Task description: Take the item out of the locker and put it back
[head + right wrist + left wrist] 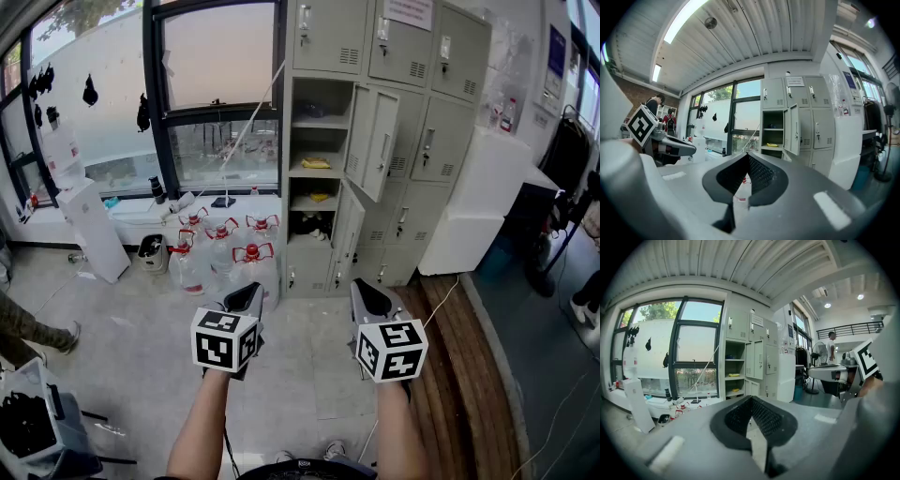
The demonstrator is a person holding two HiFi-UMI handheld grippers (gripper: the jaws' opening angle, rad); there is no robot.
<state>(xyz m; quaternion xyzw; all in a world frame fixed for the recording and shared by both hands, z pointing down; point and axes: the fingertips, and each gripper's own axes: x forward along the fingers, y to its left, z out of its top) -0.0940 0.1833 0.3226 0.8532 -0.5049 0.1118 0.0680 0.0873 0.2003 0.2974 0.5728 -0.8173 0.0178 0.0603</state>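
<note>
Both grippers were held out at waist level, well apart from the locker (375, 141), with bare floor between.

- Left gripper (247, 296): jaws together, nothing between them; its own view showed the ribbed pads (761, 416) meeting at the tip.
- Right gripper (367, 294): jaws likewise closed and empty.
- One column of the locker stood open, its doors swung to the right. A yellow item (315, 163) lay on the second shelf from the top. A smaller yellow thing (320, 197) lay on the shelf below. There were dark shapes on the top and bottom shelves, too small to name.
- Water bottles (225, 246) stood on the floor to the left of the locker.

Judgement: the task's item was probably the yellow one on the second shelf, though the task sentence did not say which. It looked low, small and light, lying flat near the shelf's front. Material could not be told from here; if soft, a hard squeeze would mark it. The best hold seemed to be across its narrow middle, jaws coming in level from the front, below the shelf above. Neither gripper had yet opened for it.
</note>
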